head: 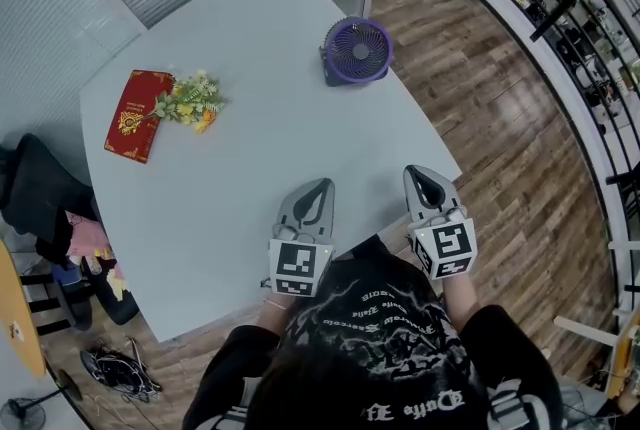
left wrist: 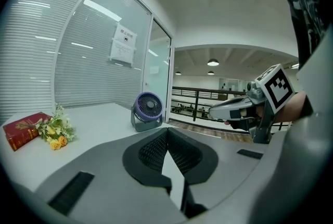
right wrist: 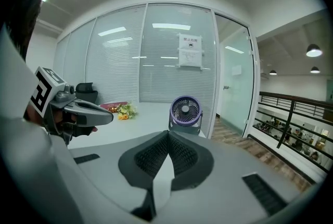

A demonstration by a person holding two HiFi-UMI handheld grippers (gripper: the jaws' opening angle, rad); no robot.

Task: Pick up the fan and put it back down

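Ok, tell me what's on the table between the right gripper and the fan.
Nothing: in the head view only bare table lies between the shut right gripper and the fan; the right gripper view agrees.

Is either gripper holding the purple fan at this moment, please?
No, the fan stands near the far edge of the table, apart from the left gripper and right gripper, both shut on nothing.

Beyond the jaws, above the fan (right wrist: 186, 111), the notice (right wrist: 190, 51) on the glass bears print too small to read.
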